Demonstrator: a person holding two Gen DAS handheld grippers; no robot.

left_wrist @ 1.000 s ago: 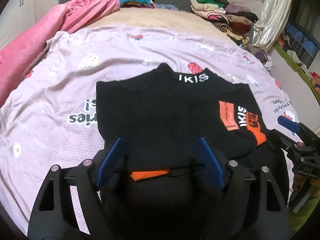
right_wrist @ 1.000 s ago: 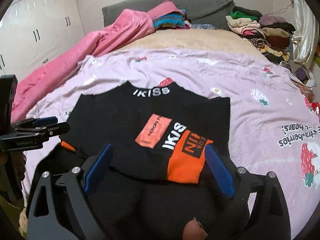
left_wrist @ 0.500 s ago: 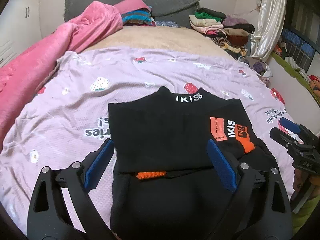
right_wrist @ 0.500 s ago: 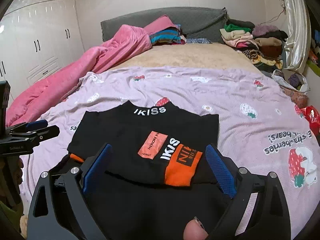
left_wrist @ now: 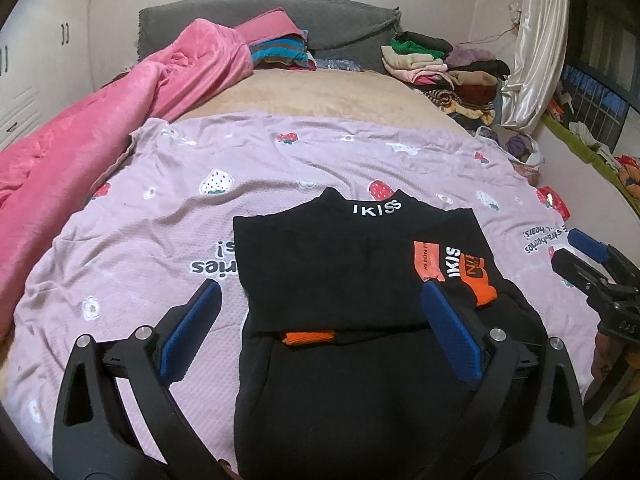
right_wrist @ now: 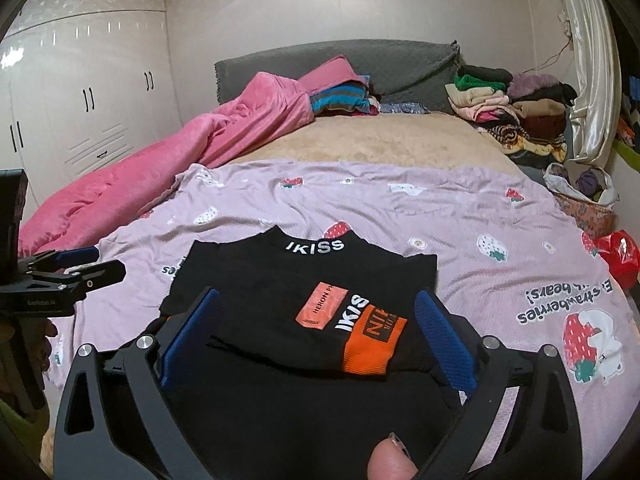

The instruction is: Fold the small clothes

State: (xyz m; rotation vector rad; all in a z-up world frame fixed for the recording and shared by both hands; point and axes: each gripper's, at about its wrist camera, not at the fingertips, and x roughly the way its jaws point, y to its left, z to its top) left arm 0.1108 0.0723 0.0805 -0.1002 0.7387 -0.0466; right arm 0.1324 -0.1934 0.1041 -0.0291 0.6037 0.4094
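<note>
Both claws, left claw point(left_wrist: 320, 334) and right claw point(right_wrist: 318, 338), hang spread and empty just above the black top point(left_wrist: 340, 264), whose long axis runs away toward its collar.

both grippers lifted; left gripper point(left_wrist: 320, 336) opened wider.

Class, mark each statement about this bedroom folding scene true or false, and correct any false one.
1. The black knitted sweater with orange patches lies on a lilac strawberry-print sheet. True.
2. The left gripper is clamped on the sweater. False: its jaws stand open, gripping nothing.
3. A pink plush blanket is heaped along the bed's left side. True.
4. The sweater's sleeves are spread flat outward. False: they are folded across the body.
5. The right gripper is open. True.
</note>
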